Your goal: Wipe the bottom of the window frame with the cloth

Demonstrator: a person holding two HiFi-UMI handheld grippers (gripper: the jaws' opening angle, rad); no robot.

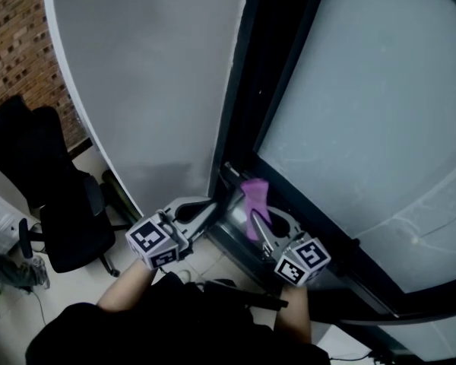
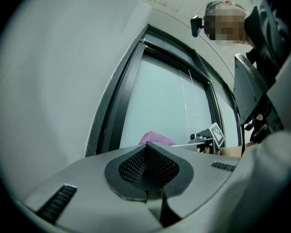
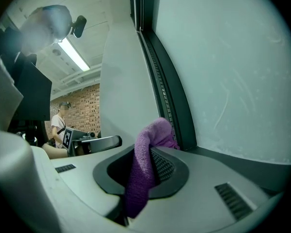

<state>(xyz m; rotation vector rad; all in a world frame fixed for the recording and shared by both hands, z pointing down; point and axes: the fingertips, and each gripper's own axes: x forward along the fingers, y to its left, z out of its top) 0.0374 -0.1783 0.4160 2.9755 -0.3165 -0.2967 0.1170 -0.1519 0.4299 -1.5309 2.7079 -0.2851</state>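
I see a pale grey wall point(image 1: 152, 74) on the left, plain and flat. Next to it is the dark window frame point(image 1: 266, 74), with its upright meeting the bottom rail in a corner. The window glass point(image 1: 380, 105) is pale and milky, with faint streaks low right. A red brick wall point(image 1: 19, 44) is at far left and also shows in the right gripper view. A black office chair point(image 1: 53, 196) on castors stands in front of the brick. The floor point(image 1: 80, 291) is light and tiled, with grout lines near the frame. One long ceiling light point(image 3: 73, 54) is lit, the ceiling white. The room is dim overall.
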